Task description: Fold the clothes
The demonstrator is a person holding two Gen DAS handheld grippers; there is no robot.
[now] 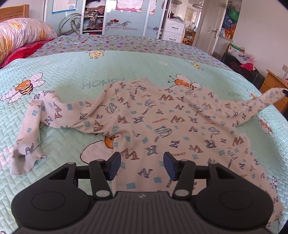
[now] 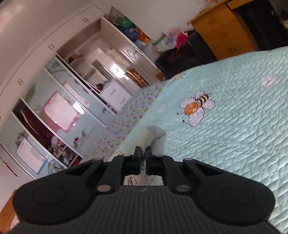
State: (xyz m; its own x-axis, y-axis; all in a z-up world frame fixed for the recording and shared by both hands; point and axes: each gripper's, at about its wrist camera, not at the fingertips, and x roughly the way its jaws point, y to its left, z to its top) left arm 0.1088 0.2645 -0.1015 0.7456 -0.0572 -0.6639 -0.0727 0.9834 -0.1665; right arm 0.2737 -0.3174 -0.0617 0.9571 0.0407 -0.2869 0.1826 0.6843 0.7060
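Note:
A cream long-sleeved shirt point(image 1: 162, 126) printed with letters lies spread on the bed. Its left sleeve point(image 1: 34, 126) bends down toward the near left. Its right sleeve point(image 1: 266, 100) is lifted off the bed at the far right, held at its cuff. My left gripper point(image 1: 142, 167) is open and empty, just above the shirt's near part. My right gripper point(image 2: 143, 158) is shut on the sleeve cuff point(image 2: 153, 136), which sticks out past the fingers. The right gripper's dark tip also shows in the left wrist view point(image 1: 284, 91).
The bed has a mint quilted cover point(image 1: 63, 72) with bee prints. Pillows point(image 1: 19, 36) lie at the far left. A wardrobe point(image 1: 111, 16) stands behind the bed. A wooden cabinet point(image 1: 273, 86) and a dark box with bags point(image 1: 241, 64) stand to the right.

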